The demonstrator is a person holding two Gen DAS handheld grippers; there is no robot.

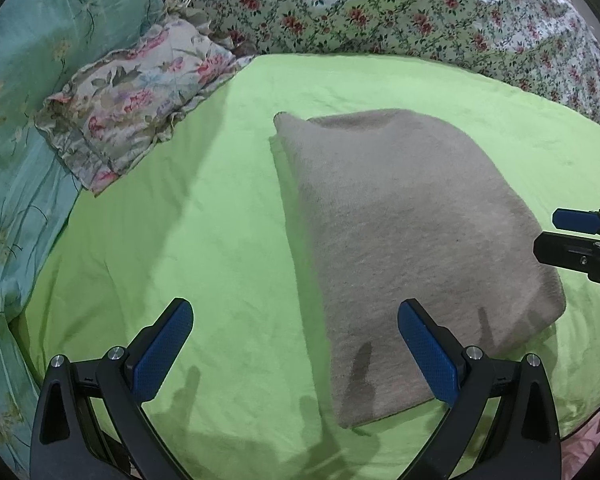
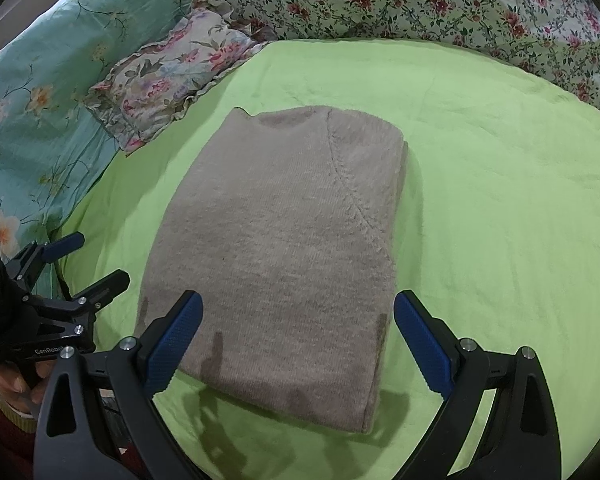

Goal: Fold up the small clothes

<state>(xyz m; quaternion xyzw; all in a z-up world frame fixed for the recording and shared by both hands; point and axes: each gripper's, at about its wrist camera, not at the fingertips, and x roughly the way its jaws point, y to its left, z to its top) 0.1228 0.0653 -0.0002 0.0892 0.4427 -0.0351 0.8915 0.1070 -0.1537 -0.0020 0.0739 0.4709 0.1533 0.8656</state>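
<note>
A beige knitted sweater [image 1: 412,248] lies folded into a neat rectangle on the green blanket [image 1: 180,220]; it also shows in the right wrist view [image 2: 284,248]. My left gripper [image 1: 296,320] is open and empty, hovering over the sweater's near left edge. My right gripper [image 2: 296,312] is open and empty, just above the sweater's near edge. The right gripper shows at the right edge of the left wrist view [image 1: 568,236], open. The left gripper shows at the left of the right wrist view [image 2: 88,260], open.
A floral frilled pillow [image 1: 140,100] lies at the back left on the green blanket [image 2: 500,200]. A teal quilt [image 1: 28,120] runs along the left side. A flowered quilt [image 1: 420,12] is bunched along the back.
</note>
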